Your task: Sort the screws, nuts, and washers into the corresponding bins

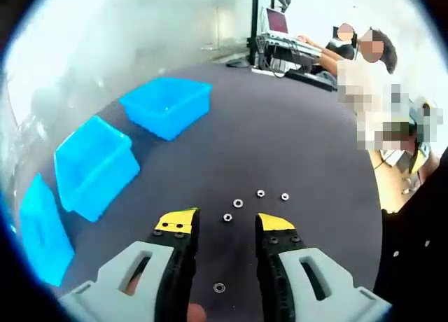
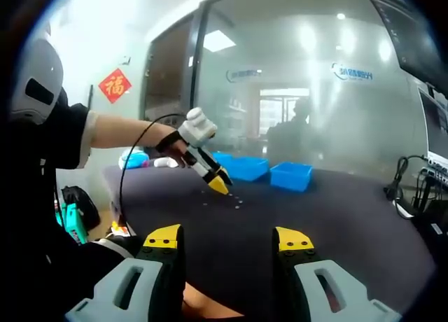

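My left gripper hangs open just above the dark table. Small silver nuts and washers lie ahead of its yellow tips: one nut sits between the tips, with others a little farther off. A washer lies nearer, between the jaws. Three blue bins stand to the left: the far one, the middle one and the near one. My right gripper is open and empty, held back from the table. In the right gripper view the left gripper points down at the small parts.
People sit at a desk with a laptop beyond the table's far edge. In the right gripper view the blue bins stand at the back of the table before a glass wall. Cables lie at the right.
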Available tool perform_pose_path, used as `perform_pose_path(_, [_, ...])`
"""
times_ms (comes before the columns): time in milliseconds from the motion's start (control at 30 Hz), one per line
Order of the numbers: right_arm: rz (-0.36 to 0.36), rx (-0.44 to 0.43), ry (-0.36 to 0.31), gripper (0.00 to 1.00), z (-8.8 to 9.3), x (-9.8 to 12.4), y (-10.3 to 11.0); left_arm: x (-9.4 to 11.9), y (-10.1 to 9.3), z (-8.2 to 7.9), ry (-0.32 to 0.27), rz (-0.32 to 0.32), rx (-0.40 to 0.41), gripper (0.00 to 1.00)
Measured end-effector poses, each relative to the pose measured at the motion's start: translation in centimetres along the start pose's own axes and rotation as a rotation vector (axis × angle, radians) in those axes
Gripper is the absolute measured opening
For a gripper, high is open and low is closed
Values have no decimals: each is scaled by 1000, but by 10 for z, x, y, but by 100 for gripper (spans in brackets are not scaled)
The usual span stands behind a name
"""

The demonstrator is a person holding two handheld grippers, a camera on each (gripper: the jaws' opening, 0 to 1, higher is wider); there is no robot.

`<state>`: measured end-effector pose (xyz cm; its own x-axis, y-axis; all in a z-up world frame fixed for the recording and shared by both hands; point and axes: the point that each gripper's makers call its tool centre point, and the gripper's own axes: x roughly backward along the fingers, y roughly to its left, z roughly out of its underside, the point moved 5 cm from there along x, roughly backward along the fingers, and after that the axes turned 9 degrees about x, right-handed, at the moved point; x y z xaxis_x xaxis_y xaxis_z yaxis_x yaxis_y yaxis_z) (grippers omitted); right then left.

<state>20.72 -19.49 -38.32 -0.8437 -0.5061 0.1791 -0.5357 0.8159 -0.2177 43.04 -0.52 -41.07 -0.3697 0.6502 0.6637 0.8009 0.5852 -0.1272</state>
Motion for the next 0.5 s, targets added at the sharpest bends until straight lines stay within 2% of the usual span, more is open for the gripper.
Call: perform_pose_path(500, [5,-2,-1,46,-1,0,-1,-15,6,9,6,-21,23,19])
